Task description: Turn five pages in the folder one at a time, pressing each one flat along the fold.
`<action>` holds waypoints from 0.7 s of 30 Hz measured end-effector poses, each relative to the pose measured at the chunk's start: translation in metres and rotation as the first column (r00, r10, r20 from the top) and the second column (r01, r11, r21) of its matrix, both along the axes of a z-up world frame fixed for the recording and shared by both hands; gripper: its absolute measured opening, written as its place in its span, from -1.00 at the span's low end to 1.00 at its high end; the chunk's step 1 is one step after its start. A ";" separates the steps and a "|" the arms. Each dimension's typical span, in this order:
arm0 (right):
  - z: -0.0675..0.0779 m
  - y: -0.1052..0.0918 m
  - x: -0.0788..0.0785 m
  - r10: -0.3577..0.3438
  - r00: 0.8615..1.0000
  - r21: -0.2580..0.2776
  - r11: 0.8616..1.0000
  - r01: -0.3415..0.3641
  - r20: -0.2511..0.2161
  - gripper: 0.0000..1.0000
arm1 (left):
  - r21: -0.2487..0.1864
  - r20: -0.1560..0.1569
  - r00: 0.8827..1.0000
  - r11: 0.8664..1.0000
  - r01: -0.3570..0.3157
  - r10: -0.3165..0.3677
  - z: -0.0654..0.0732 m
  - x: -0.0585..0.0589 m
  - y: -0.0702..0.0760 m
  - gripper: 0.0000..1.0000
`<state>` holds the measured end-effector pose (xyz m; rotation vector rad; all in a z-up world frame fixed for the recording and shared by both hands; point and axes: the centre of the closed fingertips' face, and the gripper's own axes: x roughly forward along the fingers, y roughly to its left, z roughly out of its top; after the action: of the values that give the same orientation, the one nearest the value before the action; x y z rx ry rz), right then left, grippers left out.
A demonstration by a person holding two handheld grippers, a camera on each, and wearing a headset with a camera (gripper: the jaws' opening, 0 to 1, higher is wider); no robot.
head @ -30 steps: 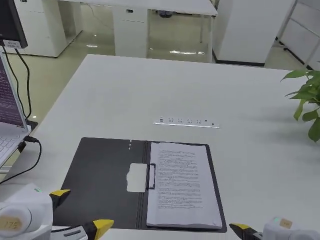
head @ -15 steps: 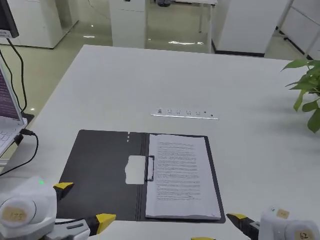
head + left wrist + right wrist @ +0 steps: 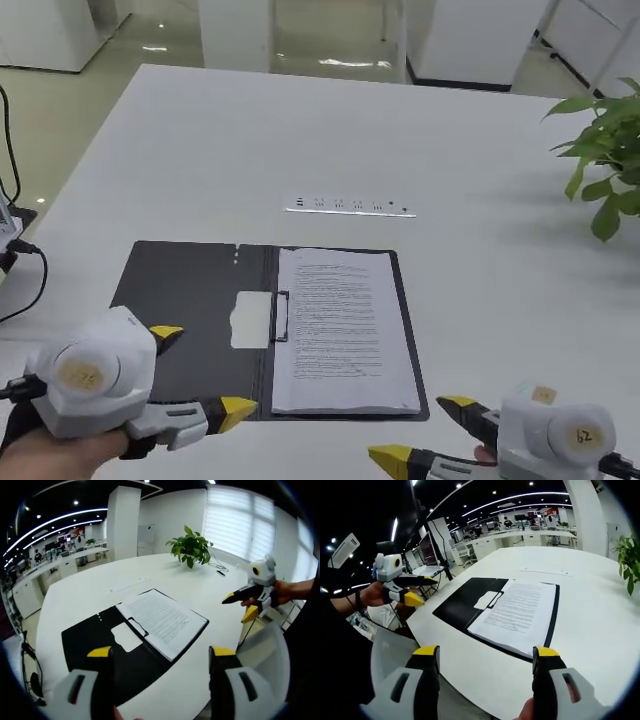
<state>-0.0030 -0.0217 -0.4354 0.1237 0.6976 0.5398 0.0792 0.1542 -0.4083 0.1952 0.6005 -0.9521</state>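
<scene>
A black folder (image 3: pixel 190 300) lies open on the white table, its stack of printed pages (image 3: pixel 340 328) clipped on the right half. The folder (image 3: pixel 120 655) and its pages (image 3: pixel 160 620) lie ahead of my left gripper; in the right gripper view the pages (image 3: pixel 517 612) lie ahead too. My left gripper (image 3: pixel 200 375) hovers open at the folder's near left corner, yellow tips apart. At the near right, my right gripper (image 3: pixel 425 432) is open just off the folder's front corner. Neither holds anything.
A power strip (image 3: pixel 348 207) is set into the table beyond the folder. A potted plant (image 3: pixel 600 160) stands at the right edge. A black cable (image 3: pixel 25 270) runs off the left edge. Bare tabletop (image 3: pixel 500 300) lies right of the folder.
The view has tilted down and shifted. Both grippers have risen further into the picture near the folder's front corners. The pages lie as before.
</scene>
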 end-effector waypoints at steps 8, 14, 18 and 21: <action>-0.003 -0.007 -0.001 -0.022 1.000 0.006 1.000 0.022 -0.008 0.48 | 0.008 -0.012 0.996 0.996 0.089 -0.089 -0.009 0.001 -0.035 0.53; -0.005 -0.010 -0.001 -0.019 1.000 -0.003 1.000 0.019 -0.021 0.47 | -0.003 -0.021 0.988 0.989 0.150 -0.150 -0.013 0.009 -0.064 0.50; -0.005 -0.013 0.001 -0.036 0.999 0.007 0.999 0.036 -0.018 0.46 | -0.004 -0.024 0.981 0.982 0.191 -0.191 -0.018 0.011 -0.086 0.49; -0.006 -0.013 0.001 -0.037 0.999 0.005 0.999 0.037 -0.022 0.45 | 0.003 -0.021 0.977 0.977 0.211 -0.211 -0.024 0.013 -0.102 0.48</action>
<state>-0.0020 -0.0348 -0.4418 0.1472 0.7141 0.5059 0.0925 0.0523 -0.4320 0.2581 0.6099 -1.1593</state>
